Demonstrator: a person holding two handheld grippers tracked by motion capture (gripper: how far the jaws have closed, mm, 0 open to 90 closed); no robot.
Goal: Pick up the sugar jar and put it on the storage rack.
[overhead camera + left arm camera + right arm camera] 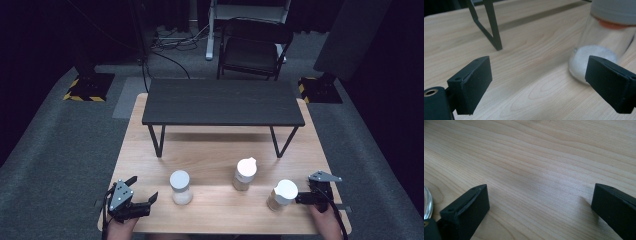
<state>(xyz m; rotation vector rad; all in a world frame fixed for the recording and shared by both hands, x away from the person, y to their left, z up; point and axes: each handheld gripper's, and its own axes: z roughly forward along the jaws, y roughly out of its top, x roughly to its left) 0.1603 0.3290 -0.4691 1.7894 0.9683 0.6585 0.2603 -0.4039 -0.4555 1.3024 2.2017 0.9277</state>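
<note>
Three clear jars with white lids stand in a row on the wooden table [220, 150]: a left jar [180, 187], a middle jar [244, 174] and a right jar [282, 195]. My left gripper [144, 188] rests at the front left corner, open, its jaws pointing at the left jar. In the left gripper view its jaws [536, 82] stand wide apart with bare wood between them; the left jar [599, 37] rises just beyond the right jaw. My right gripper [306, 192] sits open beside the right jar. Its own view [539, 205] has wood between the jaws and a glass edge [426, 205] at far left.
A low black shelf [222, 102] on thin metal legs spans the back half of the table; one leg [490, 25] appears in the left gripper view. Beyond the table stand a black chair [252, 47], cables and stand bases on grey carpet.
</note>
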